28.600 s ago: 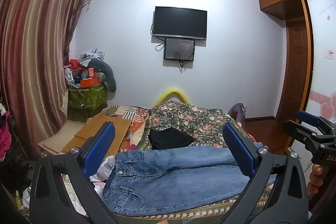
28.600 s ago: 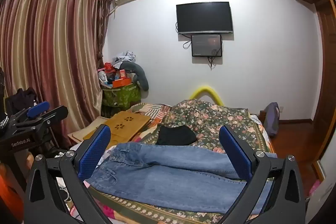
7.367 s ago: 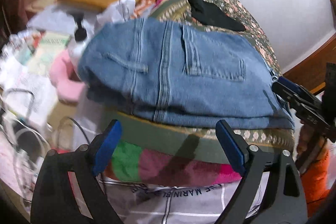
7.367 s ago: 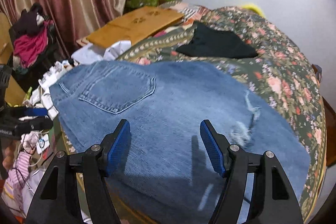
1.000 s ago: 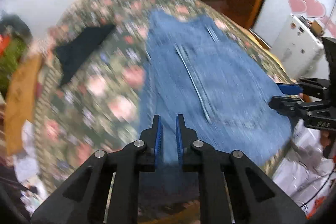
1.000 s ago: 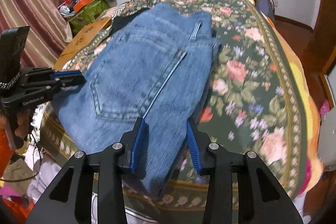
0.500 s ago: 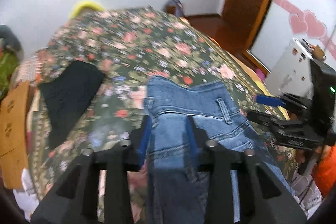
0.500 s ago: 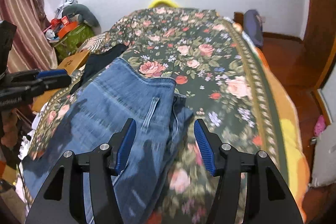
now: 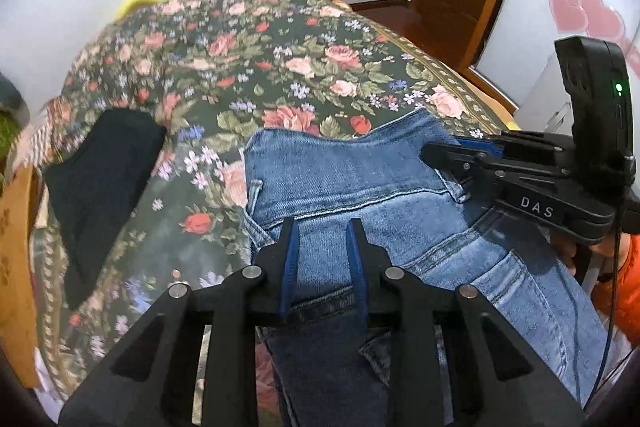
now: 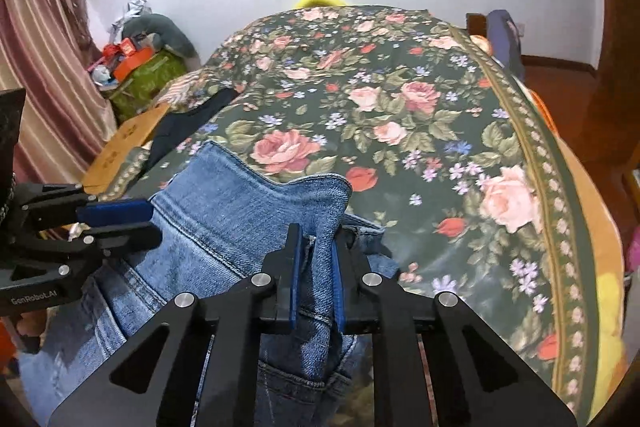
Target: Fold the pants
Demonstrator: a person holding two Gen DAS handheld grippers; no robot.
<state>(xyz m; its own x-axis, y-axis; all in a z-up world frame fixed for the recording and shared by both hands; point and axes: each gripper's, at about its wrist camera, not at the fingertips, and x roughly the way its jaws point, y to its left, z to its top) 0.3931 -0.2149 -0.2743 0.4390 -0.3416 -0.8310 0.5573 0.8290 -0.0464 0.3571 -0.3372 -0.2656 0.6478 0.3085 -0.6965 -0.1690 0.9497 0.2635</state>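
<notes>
Floral bedspread (image 10: 420, 115) carries the jeans (image 9: 360, 187) at its near edge, left gripper (image 9: 322, 251) and right gripper (image 10: 316, 267) each nearly closed, pinching denim at the waistband end, likely mid-fold; next: lay flat, release.

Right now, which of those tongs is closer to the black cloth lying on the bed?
The left tongs. They grip the jeans on the side toward the black cloth. The right tongs hold the jeans' far side, with the denim between them and the cloth.
</notes>
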